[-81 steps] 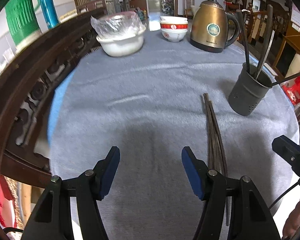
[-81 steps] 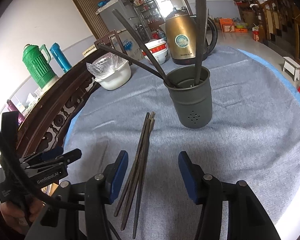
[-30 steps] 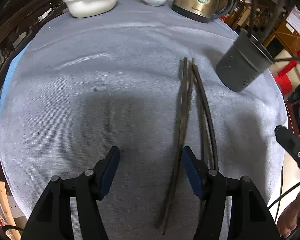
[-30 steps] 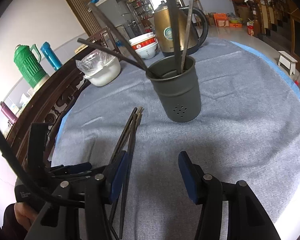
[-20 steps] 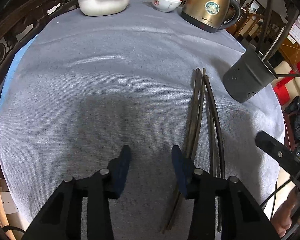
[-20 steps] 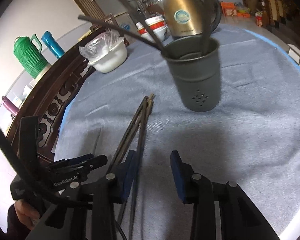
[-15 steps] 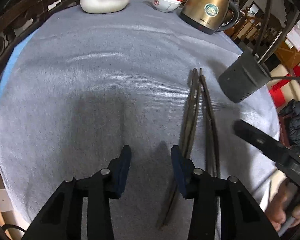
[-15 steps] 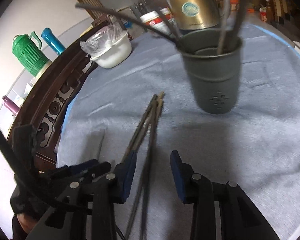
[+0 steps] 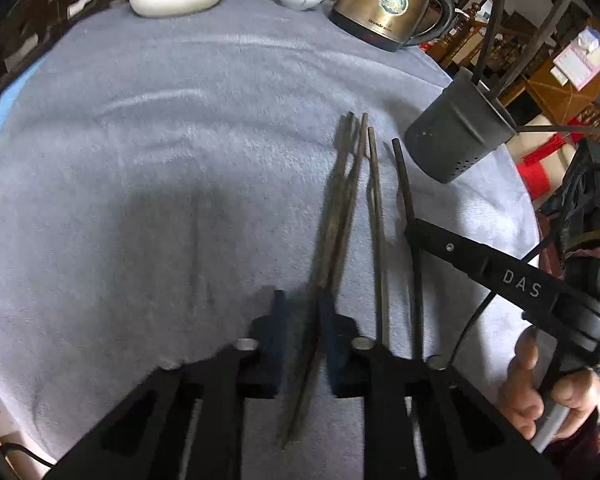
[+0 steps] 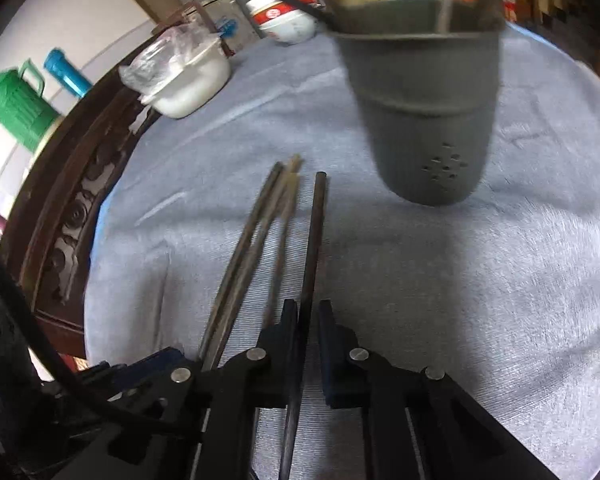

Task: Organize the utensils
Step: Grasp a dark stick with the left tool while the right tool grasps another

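Chopsticks (image 9: 342, 216) flat on cloth (image 9: 140, 140), frame centre, near holder (image 10: 424, 92); thin, stiff, light, slick, prone to roll; best pinched mid-shaft; right gripper (image 10: 309, 320) narrowed round one stick (image 10: 314, 236); left gripper (image 9: 302, 312) nearly closed on a pair.

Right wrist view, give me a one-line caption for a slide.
Right gripper closing around one dark chopstick on the grey cloth, utensil holder just ahead.

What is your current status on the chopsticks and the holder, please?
Left tool nearly shut around a chopstick pair. Right tool nearly shut around one dark chopstick. Holder just ahead, nothing between.
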A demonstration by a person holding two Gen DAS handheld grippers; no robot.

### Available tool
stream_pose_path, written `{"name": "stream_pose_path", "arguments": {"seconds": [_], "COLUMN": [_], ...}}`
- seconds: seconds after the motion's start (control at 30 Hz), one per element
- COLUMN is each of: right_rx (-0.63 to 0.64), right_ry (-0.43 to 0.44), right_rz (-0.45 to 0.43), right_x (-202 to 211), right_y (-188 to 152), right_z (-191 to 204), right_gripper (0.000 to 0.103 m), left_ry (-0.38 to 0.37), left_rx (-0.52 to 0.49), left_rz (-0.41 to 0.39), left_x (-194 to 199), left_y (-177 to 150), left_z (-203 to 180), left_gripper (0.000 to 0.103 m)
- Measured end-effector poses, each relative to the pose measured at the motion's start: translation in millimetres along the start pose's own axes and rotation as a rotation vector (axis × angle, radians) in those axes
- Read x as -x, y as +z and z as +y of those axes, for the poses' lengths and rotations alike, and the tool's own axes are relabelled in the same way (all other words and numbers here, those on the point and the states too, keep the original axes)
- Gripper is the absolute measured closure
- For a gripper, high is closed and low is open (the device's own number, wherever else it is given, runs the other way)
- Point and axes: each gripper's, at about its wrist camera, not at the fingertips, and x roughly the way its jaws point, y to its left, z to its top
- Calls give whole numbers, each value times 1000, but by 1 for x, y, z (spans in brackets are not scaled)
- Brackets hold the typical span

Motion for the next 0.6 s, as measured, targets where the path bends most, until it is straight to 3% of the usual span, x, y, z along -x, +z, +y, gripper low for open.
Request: {"name": "stream_pose_path", "arguments": {"seconds": [0.47, 0.6], "right_rx": [-41, -47], "right_ry": [26, 33], "right_rz": [-9, 1], "right_x": [9, 10], "right_y": [-6, -7], "right_z": [-18, -21], "right_gripper": [94, 94], "left_ry": [-126, -103], "left_rx": [169, 175], "left_rz": [112, 115], "left_x": [-17, -15], "left_y": [-19, -14], "left_z": [-15, -14], "left_gripper": [96, 96]}}
